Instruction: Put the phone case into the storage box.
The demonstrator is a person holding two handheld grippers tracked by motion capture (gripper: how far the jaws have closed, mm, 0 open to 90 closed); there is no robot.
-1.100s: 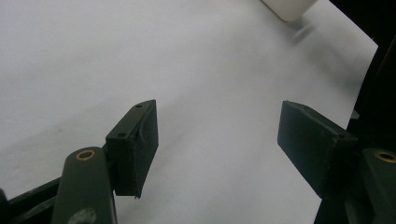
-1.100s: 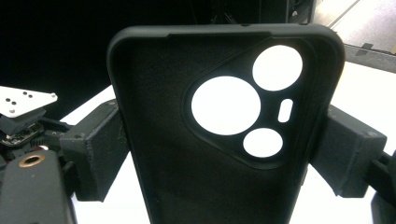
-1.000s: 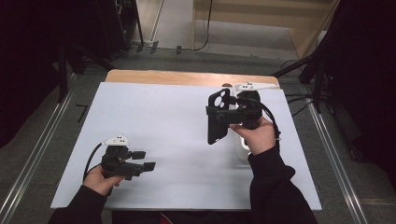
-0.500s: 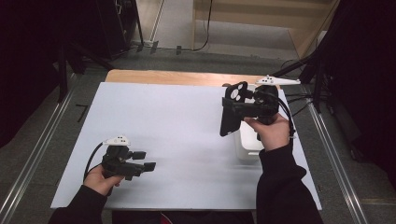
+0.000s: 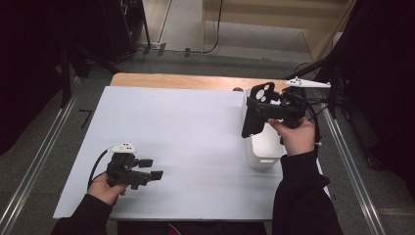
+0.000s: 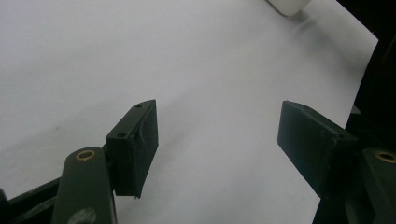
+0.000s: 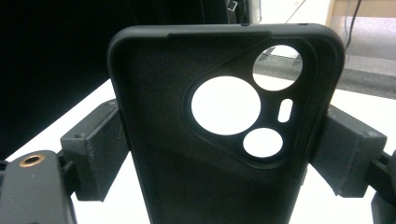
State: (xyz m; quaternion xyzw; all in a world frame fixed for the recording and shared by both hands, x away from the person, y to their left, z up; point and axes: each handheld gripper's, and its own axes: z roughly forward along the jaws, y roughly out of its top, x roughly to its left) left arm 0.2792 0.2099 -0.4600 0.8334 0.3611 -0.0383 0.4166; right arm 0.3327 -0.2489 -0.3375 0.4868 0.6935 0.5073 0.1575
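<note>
Two grippers are in my hands over the bench, whose top is covered by a plain white sheet with a strip of light wood showing along the far edge; my right gripper is raised above the right side of the bench and is clamped on a black soft-plastic phone case with a cluster of round camera cut-outs; in the right gripper view the phone case stands upright between the two jaws, its hollow inner side facing the camera, each jaw pressed against one long edge, and the cut-outs sit in the upper right part of it; in the high view the phone case hangs lengthwise down from the right gripper, above the near left wall of a white rectangular plastic bin that stands on the right part of the bench; whether the phone case touches the bin I cannot tell; my right hand is wrapped around the gripper's handle over the bin; my left gripper is held low over the near left part of the bench, well apart from the bin, in my left hand; its jaws stand wide apart with nothing between them, and in the left gripper view the left gripper looks onto the bare white sheet, with a corner of the white bin at the top edge
</note>
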